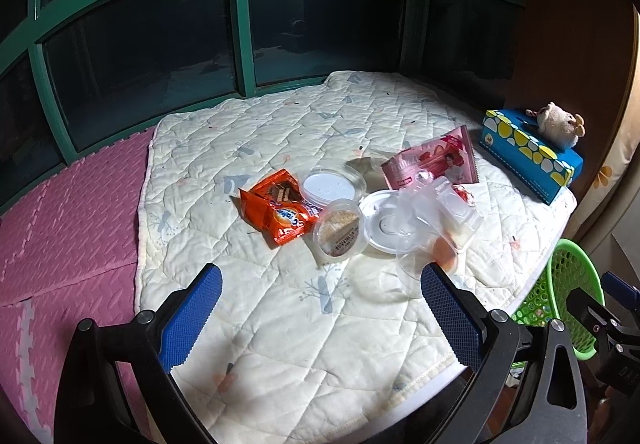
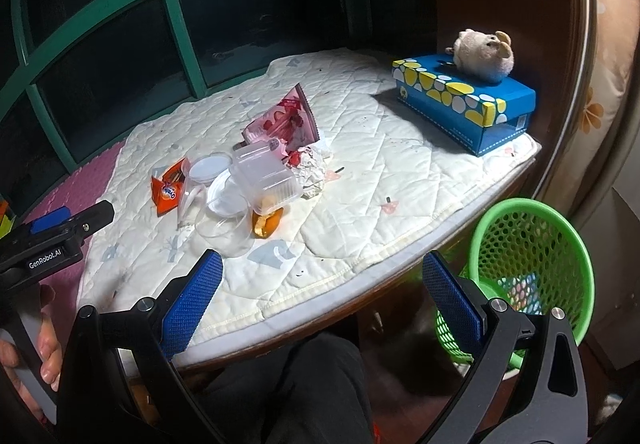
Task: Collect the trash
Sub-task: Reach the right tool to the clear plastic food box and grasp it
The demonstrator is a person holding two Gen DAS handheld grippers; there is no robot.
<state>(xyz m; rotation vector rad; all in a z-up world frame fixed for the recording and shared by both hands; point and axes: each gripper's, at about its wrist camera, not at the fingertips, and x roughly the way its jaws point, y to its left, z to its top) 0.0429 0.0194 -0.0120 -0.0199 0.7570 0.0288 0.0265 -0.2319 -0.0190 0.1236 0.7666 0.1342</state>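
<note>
1. Because the trash pile [image 1: 360,204] lies mid-quilt, straight ahead of the left gripper [image 1: 320,308], that hand looks nearer; the clear cup [image 1: 412,268] sits just beyond its right finger.
2. The pile stretches from the orange wrapper [image 1: 276,210] to the pink packet [image 1: 432,162].
3. Left fingers [image 1: 192,312] are spread wide, holding nothing.
4. The right gripper [image 2: 320,304] is likewise released and empty, near the green basket [image 2: 532,244] below the quilt [image 2: 380,180] edge.

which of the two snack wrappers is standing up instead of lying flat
The pink wrapper, at the far side of the pile. It props upright with one corner pointing up, while the orange wrapper lies crumpled flat on the quilt.
</note>
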